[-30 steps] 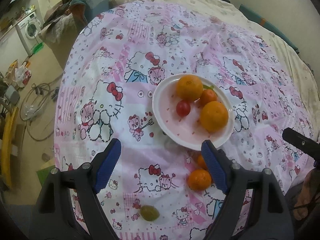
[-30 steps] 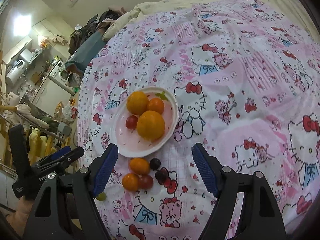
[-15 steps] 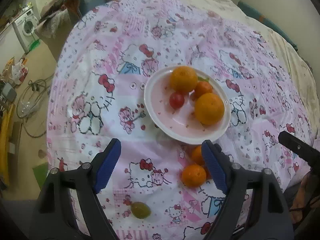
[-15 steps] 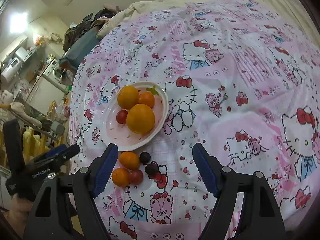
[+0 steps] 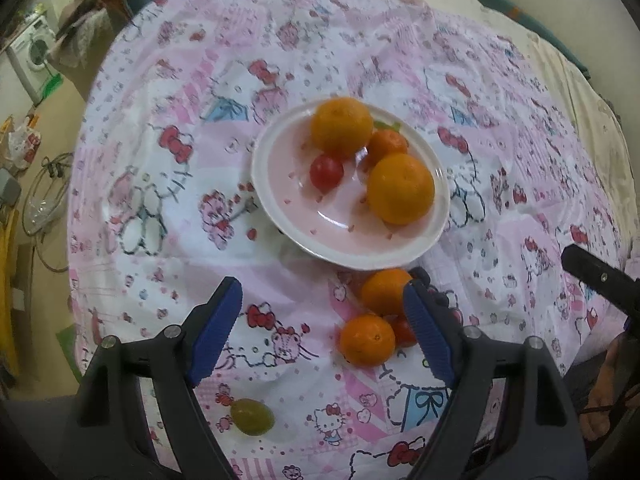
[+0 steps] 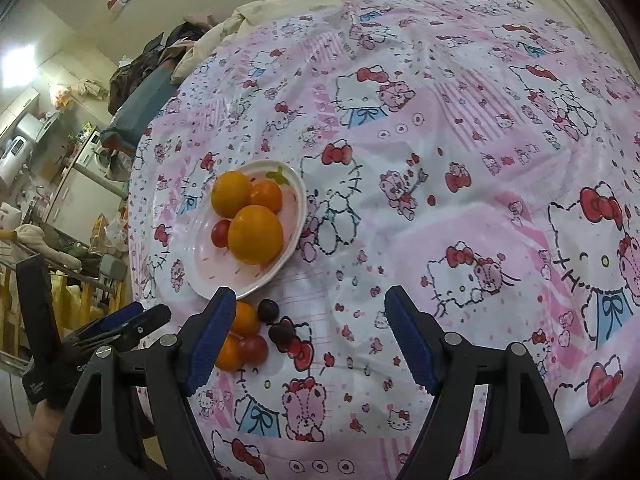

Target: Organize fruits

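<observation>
My left tongs (image 5: 322, 328) are wide open and hold nothing. My right tongs (image 6: 306, 338) are wide open too, with nothing in them. Both hang over the bed and point down at the pink kitty sheet (image 5: 168, 168).

The white plate (image 5: 280, 200) sits on the sheet. It has 4 fruits in it: 2 big oranges – one at the back (image 5: 342, 125) and one at the front (image 5: 401, 189) – a small orange (image 5: 388, 144) between them, and a little red tomato (image 5: 326, 172) on the left side. The fruits sit close, and the small orange looks like it touches both big ones.

More fruit lies on the sheet, just beside the front rim of the plate. From the left tongs I see 2 small oranges there, one nearer the plate (image 5: 384, 292) and one nearer me (image 5: 367, 340). A red tomato (image 5: 402, 330) peeks out behind my blue pad (image 5: 426, 332) (the pad hides most of it). From the right tongs I also see 2 dark grapes, one (image 6: 268, 310) near the plate and one (image 6: 281, 334) a bit closer to me, right by the tomato.

A green grape (image 5: 252, 422) lies all alone on the sheet – low down, near my left tong's left arm, well apart from the other fruit.

In the right view I can see my left tongs at the left edge, with my hand (image 6: 42, 428) under them.
</observation>
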Demonstrator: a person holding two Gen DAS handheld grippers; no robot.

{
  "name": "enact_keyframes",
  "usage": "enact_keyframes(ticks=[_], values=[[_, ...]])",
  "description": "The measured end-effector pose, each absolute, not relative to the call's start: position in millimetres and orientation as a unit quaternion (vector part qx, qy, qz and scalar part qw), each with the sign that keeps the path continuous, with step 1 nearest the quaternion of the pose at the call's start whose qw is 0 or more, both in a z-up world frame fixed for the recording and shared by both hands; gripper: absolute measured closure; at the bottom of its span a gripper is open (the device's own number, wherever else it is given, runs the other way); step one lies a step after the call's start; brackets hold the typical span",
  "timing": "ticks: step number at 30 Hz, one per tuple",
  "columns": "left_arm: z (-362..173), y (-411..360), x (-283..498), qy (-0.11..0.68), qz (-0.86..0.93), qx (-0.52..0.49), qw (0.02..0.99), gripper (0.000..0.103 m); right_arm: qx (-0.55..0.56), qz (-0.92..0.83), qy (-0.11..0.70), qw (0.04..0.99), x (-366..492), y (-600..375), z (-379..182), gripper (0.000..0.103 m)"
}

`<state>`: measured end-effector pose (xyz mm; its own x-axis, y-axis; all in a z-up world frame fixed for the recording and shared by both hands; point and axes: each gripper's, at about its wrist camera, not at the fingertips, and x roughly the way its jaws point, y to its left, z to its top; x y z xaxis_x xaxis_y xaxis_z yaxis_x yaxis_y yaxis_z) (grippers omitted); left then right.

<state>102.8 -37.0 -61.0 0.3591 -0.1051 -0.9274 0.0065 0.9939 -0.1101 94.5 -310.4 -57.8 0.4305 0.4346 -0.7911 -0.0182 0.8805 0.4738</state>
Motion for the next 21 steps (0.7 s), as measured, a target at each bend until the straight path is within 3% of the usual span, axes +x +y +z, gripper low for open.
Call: enact_keyframes(ticks=[10,12,14,21], values=[[-99.9,-62.9,99.7,0.626,-0.073,-0.015,0.776,0.024,0.231,0.138,0.525,0.807,98.6,-319.1,-63.2,0.024],[-108.2,-72.3,98.0,0.634,-0.083,-0.001,0.769,0.027,0.232,0.142,0.525,0.807,99.5,-317.1,-62.7,0.024],[-115.6,-77.5,99.4,0.646,-0.087,0.004,0.759,0.039,0.233,0.144,0.524,0.806,100.0,-315.9,-62.6,0.024],[-126.1,-64.3,102.9,0.668,-0.088,-0.062,0.737,0.041,0.236,0.145,0.526,0.804,99.9,-316.5,-63.1,0.024]])
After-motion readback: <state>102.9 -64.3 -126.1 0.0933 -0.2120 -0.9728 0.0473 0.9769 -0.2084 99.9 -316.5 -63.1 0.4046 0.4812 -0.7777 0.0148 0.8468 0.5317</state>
